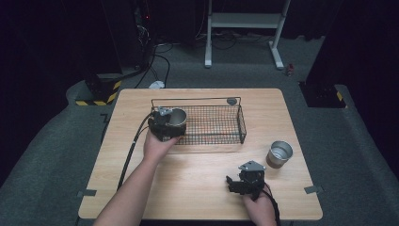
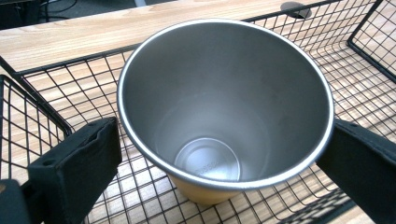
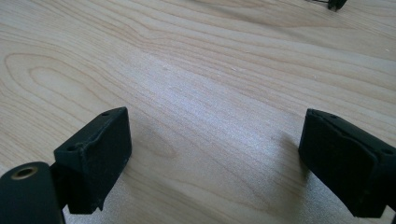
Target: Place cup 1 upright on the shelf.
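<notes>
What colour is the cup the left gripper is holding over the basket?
Silver metal cup, tan underneath; clearest in the left gripper view.

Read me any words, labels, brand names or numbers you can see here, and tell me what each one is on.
No text can be read.
Metal cup between the left gripper fingers: faint embossed marks on its inside bottom, too blurred to read.
Second metal cup on the table: no lettering visible.
Wire basket: no label visible.

A second metal cup (image 1: 280,154) stands alone near the right edge of the wooden counter (image 1: 197,188), with a white frame (image 1: 244,28) on the floor beyond.
</notes>
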Demonstrator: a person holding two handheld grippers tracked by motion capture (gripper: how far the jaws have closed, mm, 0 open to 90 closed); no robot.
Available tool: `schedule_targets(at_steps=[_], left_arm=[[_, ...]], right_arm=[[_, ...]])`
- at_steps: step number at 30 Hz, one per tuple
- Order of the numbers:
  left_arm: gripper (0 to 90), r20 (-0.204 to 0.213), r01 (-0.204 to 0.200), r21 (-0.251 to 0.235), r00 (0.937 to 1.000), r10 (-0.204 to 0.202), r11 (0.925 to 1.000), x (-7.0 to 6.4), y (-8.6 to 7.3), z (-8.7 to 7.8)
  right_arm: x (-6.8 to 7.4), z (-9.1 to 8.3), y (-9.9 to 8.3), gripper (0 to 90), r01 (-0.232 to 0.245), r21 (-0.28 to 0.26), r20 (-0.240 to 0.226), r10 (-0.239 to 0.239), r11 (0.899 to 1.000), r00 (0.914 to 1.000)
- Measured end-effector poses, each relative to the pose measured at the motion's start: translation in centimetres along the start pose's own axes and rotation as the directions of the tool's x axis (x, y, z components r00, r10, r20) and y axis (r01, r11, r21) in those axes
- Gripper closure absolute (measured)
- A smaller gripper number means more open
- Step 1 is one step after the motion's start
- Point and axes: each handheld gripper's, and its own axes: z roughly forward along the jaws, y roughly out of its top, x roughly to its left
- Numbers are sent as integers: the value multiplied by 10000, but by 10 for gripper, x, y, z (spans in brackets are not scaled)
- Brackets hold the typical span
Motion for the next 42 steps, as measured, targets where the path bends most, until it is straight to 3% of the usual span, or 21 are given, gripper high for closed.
schedule_targets(at_steps=[14,26,42], left_arm=[[13,-87,-91,-254,9999,89,9996,-1,-3,-17],[20,195,26,-497,9998,-16,9988,4,-11,-36],[63,530,110,-646,9986,-76,9979,13,-33,-56]], right_arm=[[0,0,0,95,-2,-1,-1,2,10000,10000],[0,0,0,95,-6,-1,-1,6,10000,10000],[0,0,0,95,1,-2,0,-1,10000,10000]])
